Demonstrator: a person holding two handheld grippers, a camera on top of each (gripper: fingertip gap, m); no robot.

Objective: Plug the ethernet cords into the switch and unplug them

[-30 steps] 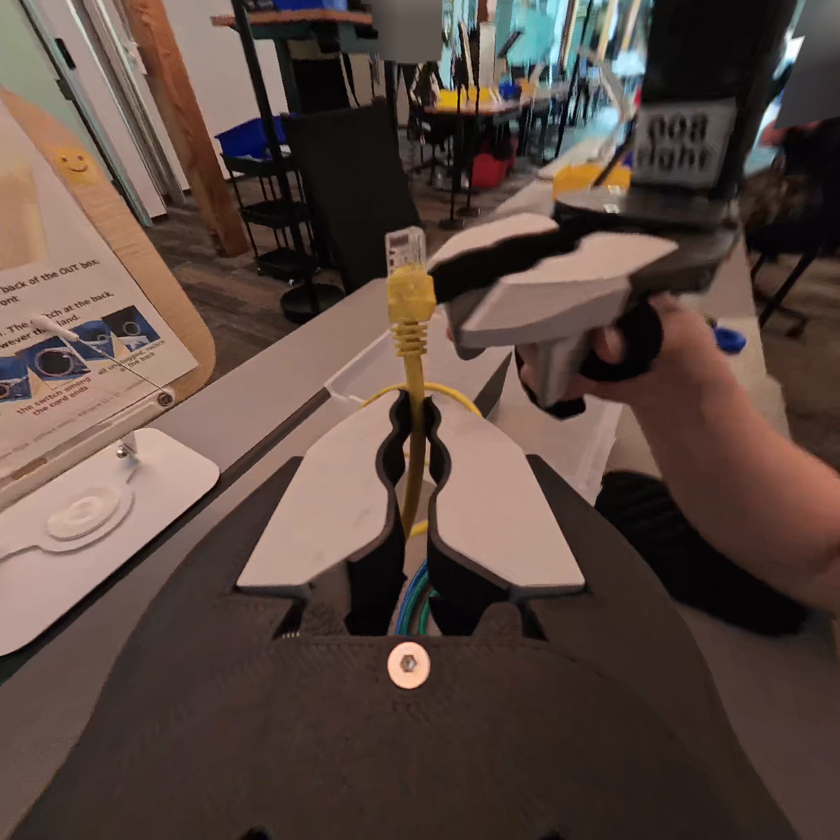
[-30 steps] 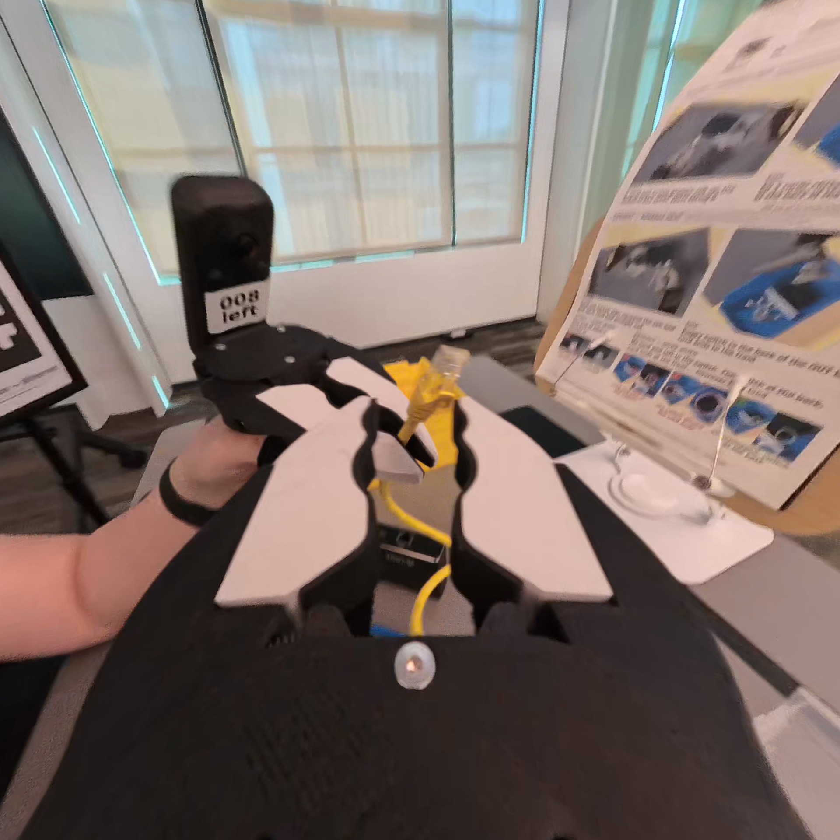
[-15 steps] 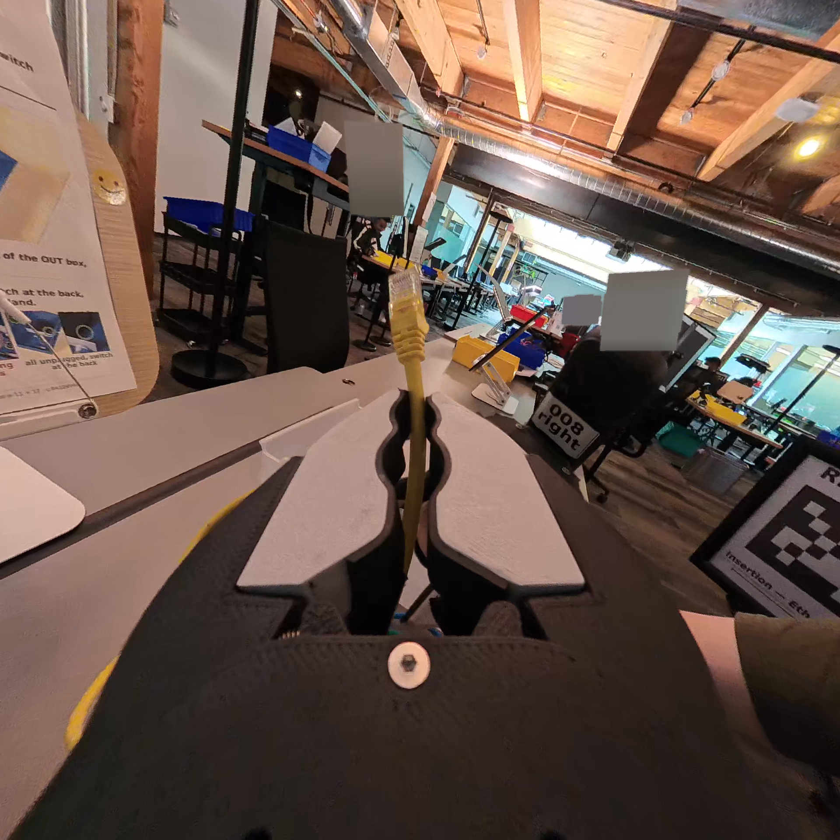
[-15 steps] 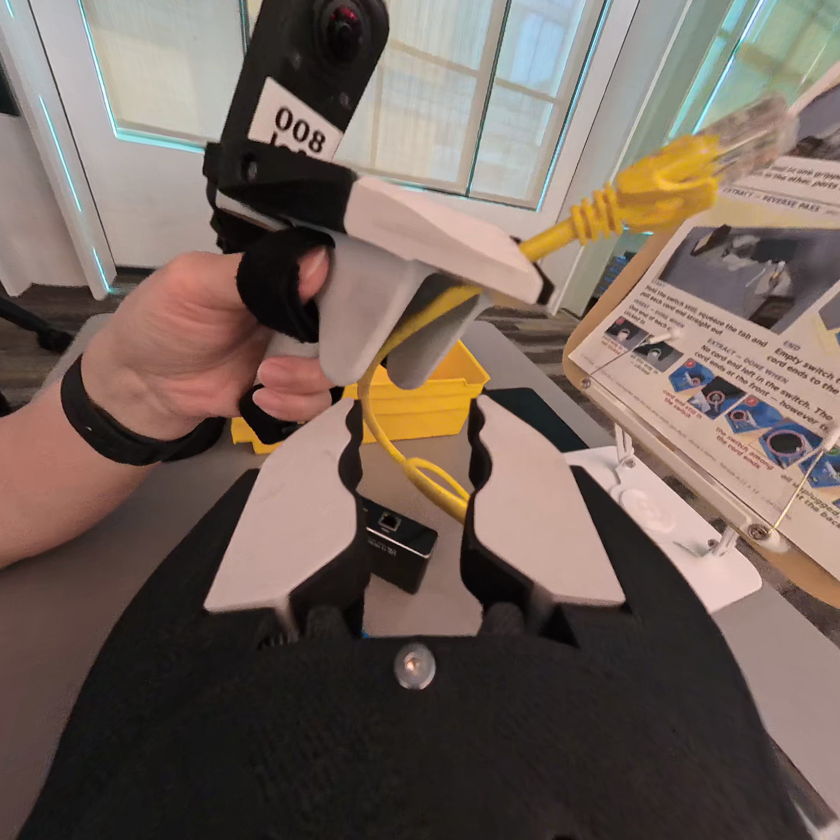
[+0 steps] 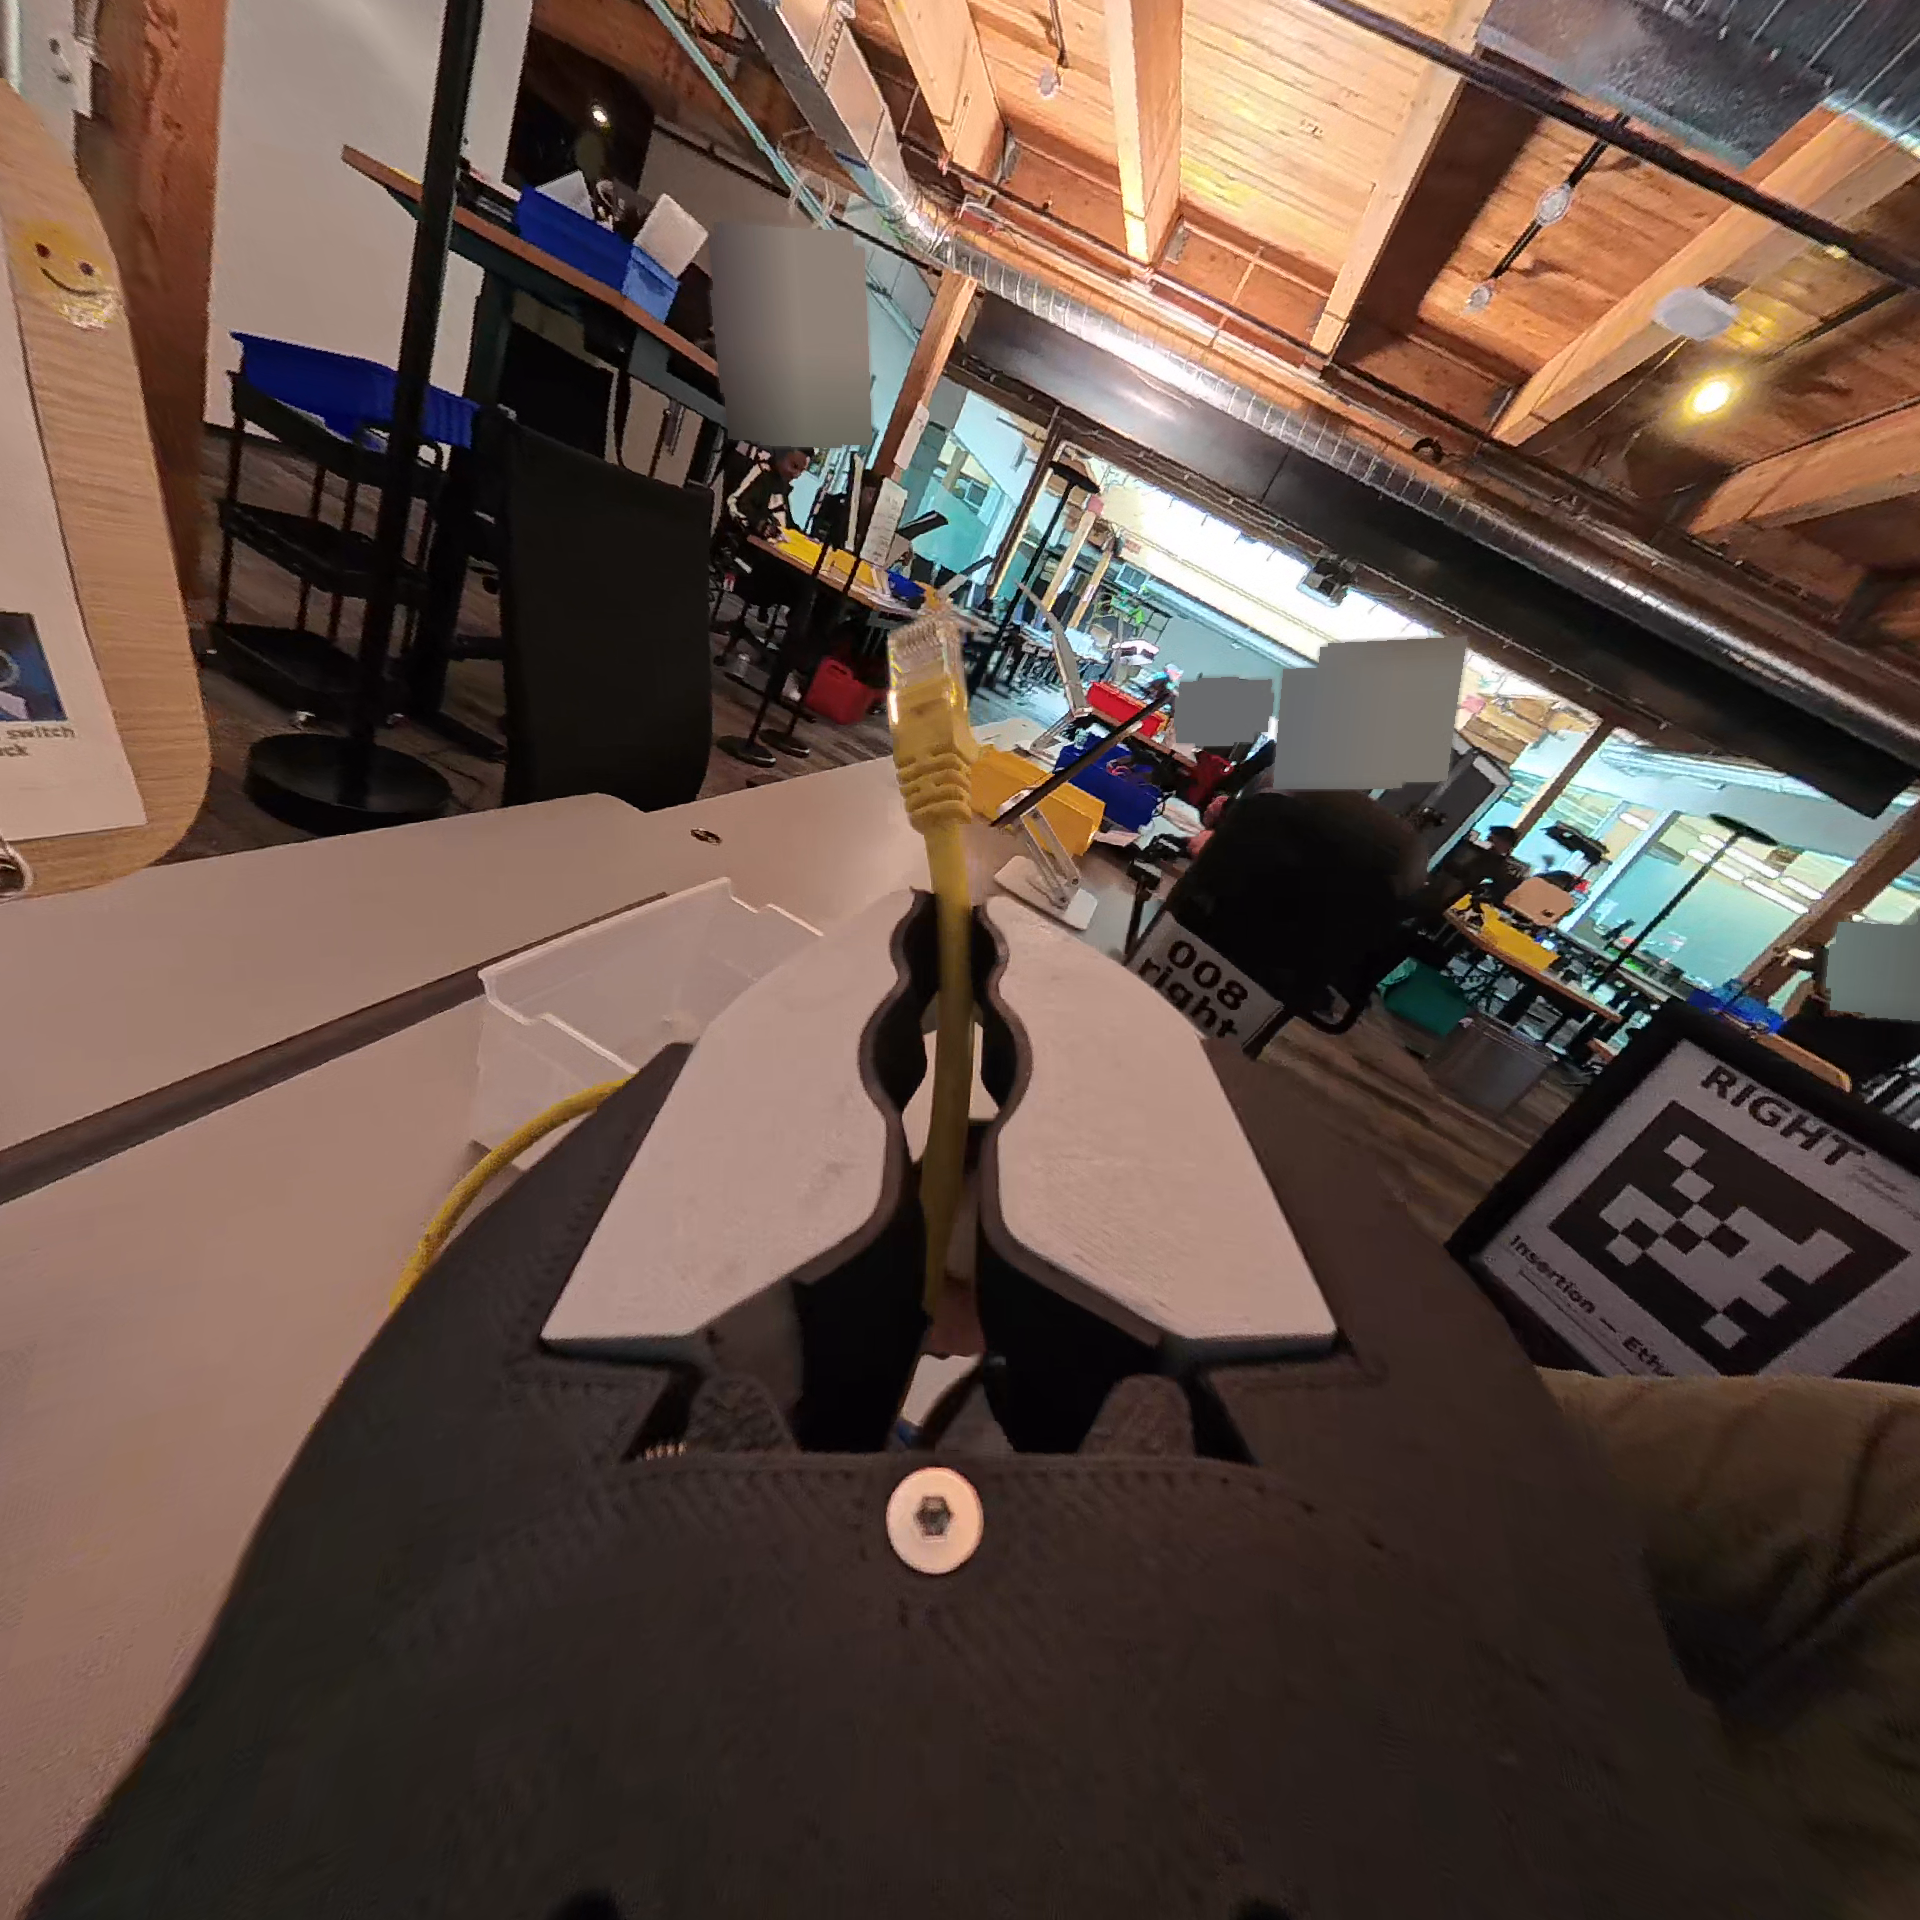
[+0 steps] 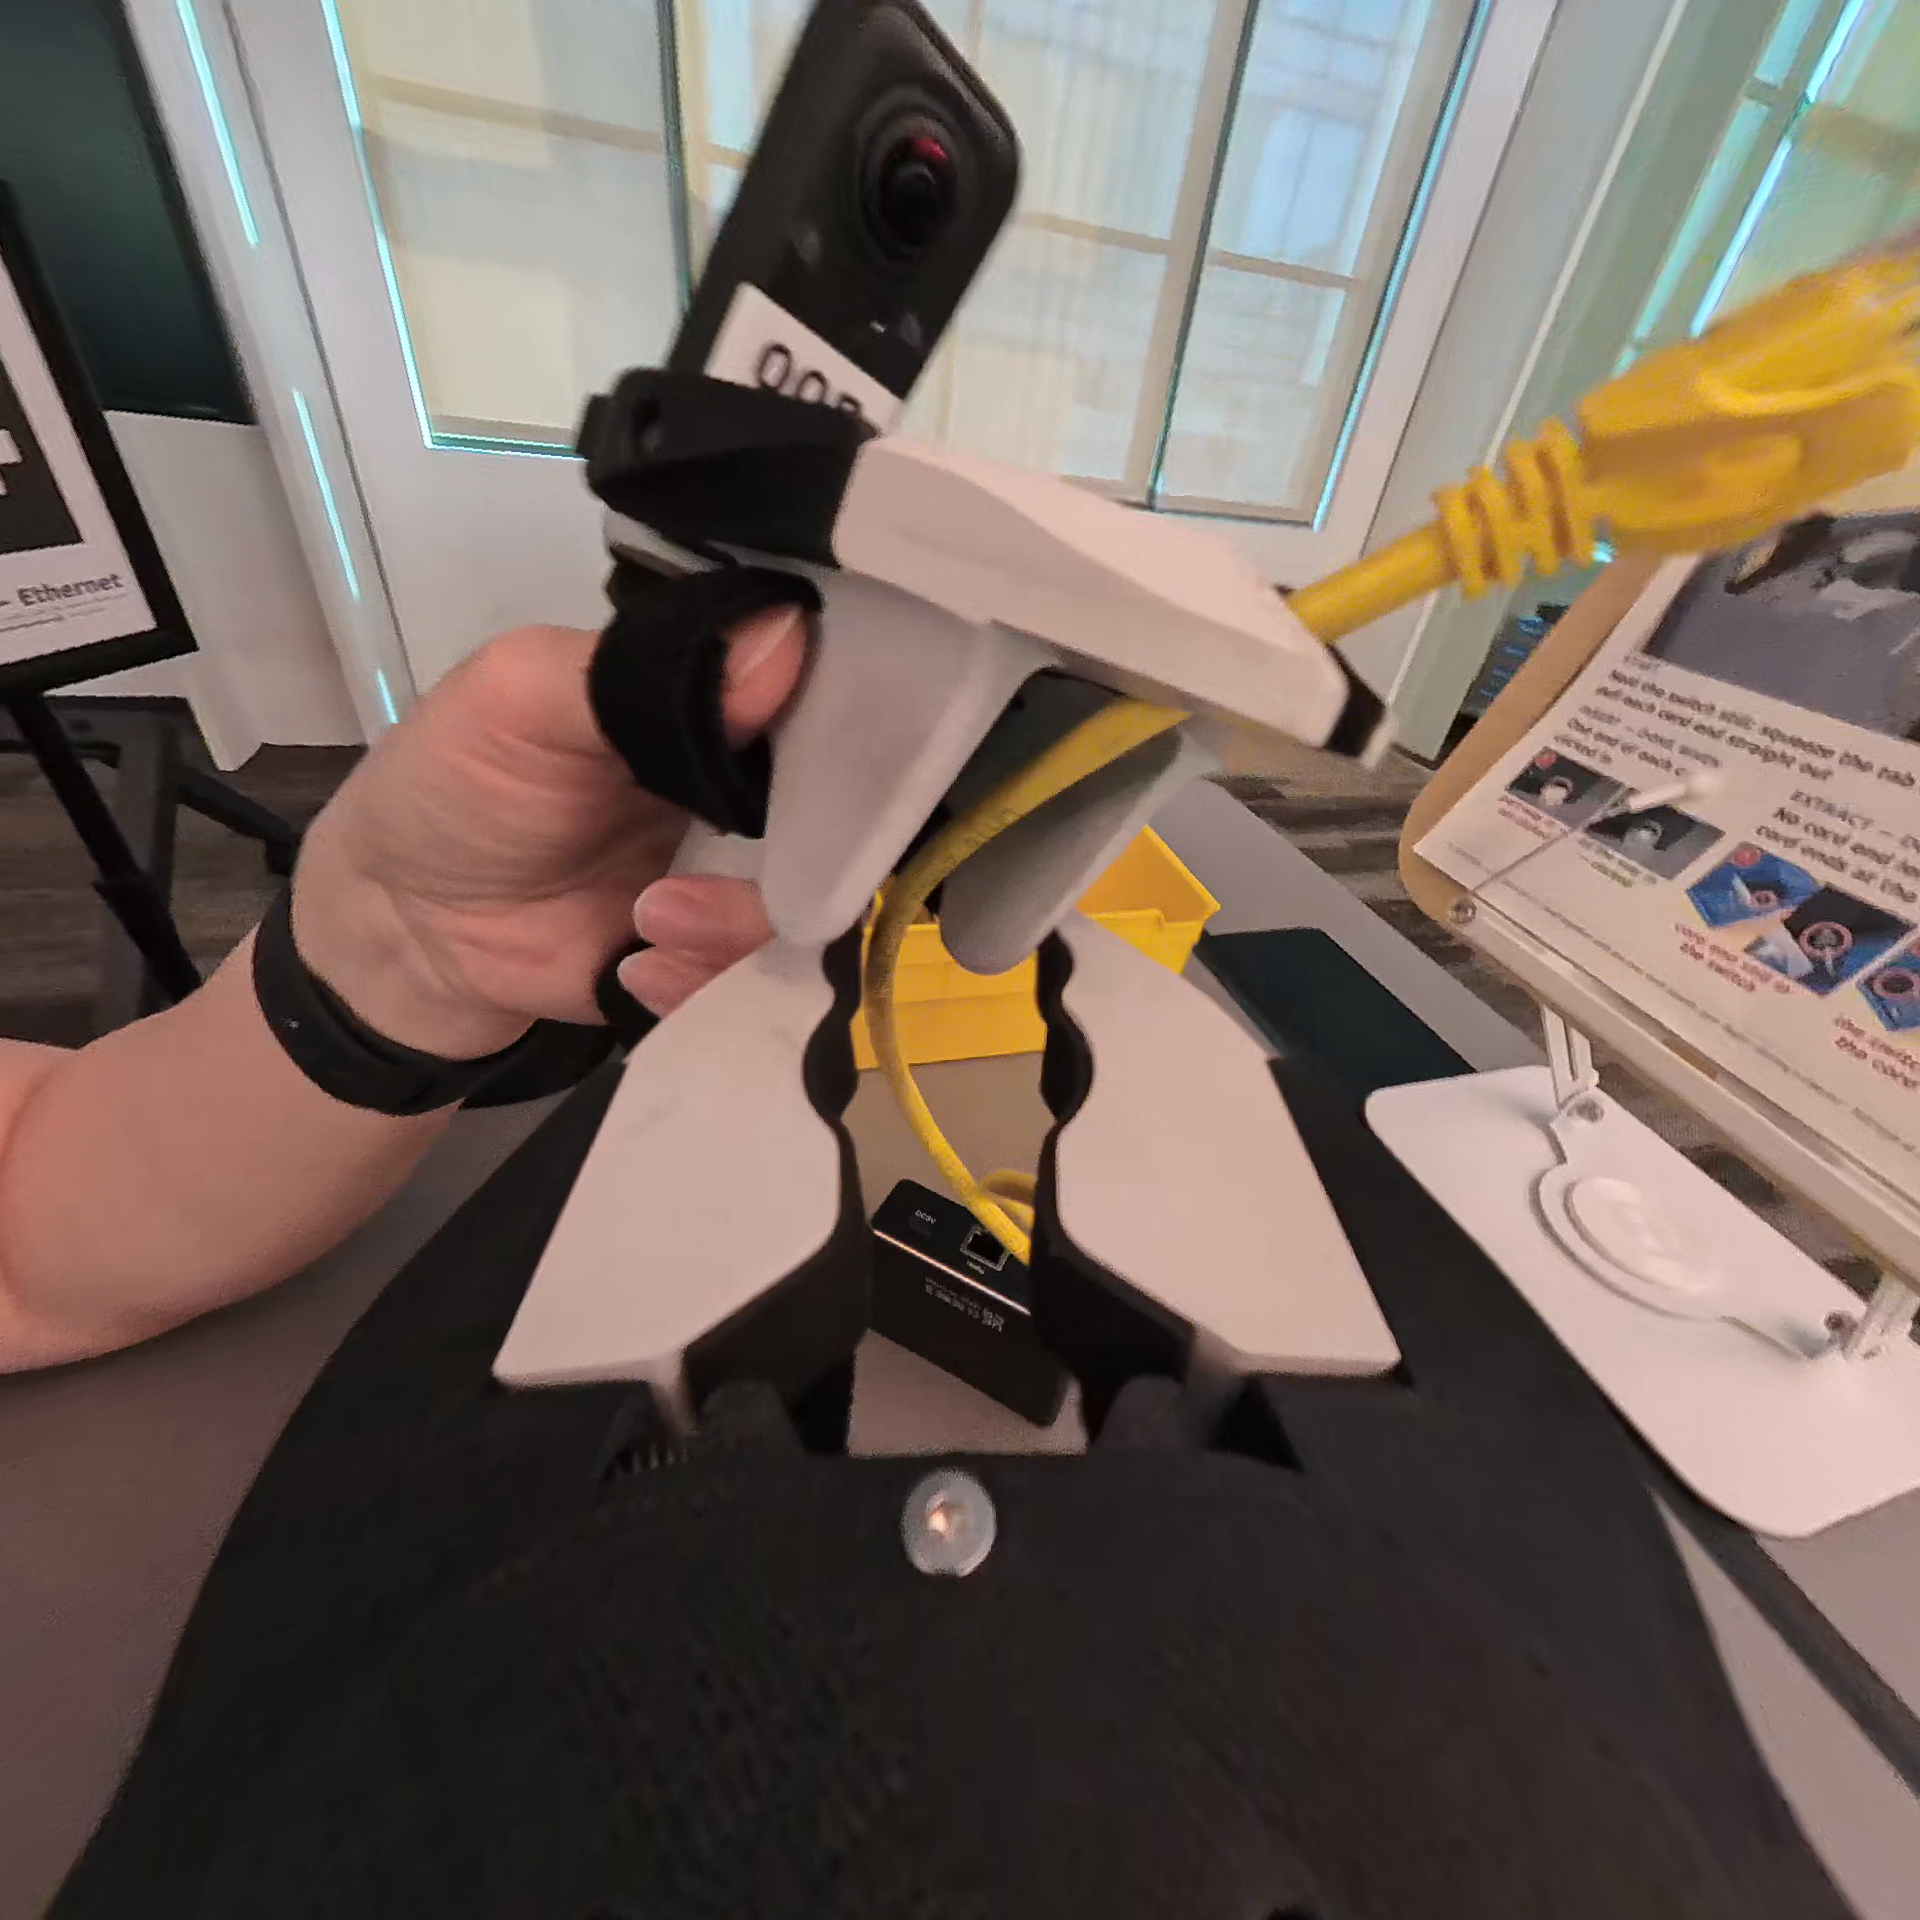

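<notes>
2 paper labels [image 5: 1195, 982], each claw's camera.

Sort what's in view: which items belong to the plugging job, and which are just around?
Job: yellow ethernet cord, held in left tool; black switch on table; right tool, open.
Around: yellow bin, clear bin, instruction board.

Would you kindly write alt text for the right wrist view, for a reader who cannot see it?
A hand holds the left gripper shut on a yellow ethernet cord, plug raised to the upper right. Below, the right gripper is open over a small black switch on the grey table. A yellow bin and an instruction sheet on a stand sit behind.
</notes>
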